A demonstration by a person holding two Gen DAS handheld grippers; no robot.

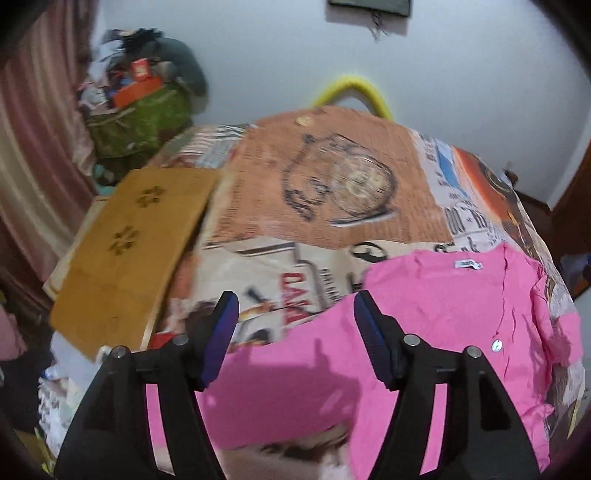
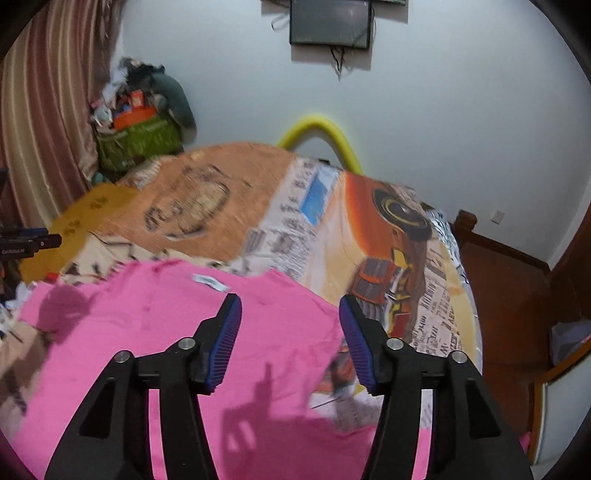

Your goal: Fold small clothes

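A pink garment (image 1: 443, 314) with a white neck label (image 1: 468, 264) and a button lies spread on the printed bed cover (image 1: 332, 206). My left gripper (image 1: 295, 306) hangs above its left part, jaws open, nothing between the blue pads. In the right wrist view the same pink garment (image 2: 177, 332) fills the lower left, its label (image 2: 210, 282) near the top edge. Over the garment's right edge my right gripper (image 2: 290, 308) stands open and empty. The left gripper's body (image 2: 26, 242) peeks in at the far left of that view.
A yellow-brown board (image 1: 125, 251) lies at the bed's left side. A green bag heaped with clutter (image 1: 136, 114) stands in the far corner by striped curtains (image 1: 33, 147). A yellow foam arch (image 2: 321, 136) rises behind the bed; a wall screen (image 2: 330, 22) hangs above. Wooden furniture (image 2: 509, 280) lies right.
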